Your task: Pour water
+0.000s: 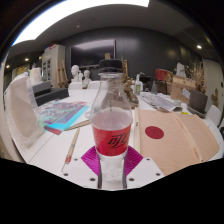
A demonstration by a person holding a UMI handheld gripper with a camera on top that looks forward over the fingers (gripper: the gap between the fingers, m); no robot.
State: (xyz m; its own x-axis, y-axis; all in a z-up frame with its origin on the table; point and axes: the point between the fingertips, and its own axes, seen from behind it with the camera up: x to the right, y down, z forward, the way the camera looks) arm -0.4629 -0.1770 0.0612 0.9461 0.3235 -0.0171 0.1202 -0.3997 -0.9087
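Gripper view shows a clear plastic bottle (112,125) with a red label standing upright between the fingers of the hand-held gripper (112,163), its base low between the magenta pads (90,158). The fingers seem closed against its sides, so the bottle looks gripped, though contact on both sides is hard to confirm. Its cap end reaches up in front of the far room. Beneath it lies a pale tabletop (180,140), with a red disc (154,131) just to the right of the bottle, a wooden stick (72,147) to the left, and a blue-and-pink sheet (62,116) farther left. No cup or other receiving vessel can be made out near the bottle. Judging by this, the step in hand is holding or carrying the bottle before pouring; the next move calls for finding a vessel, bringing the bottle's mouth over it and tilting slowly, provided the cap is off, which cannot be told.
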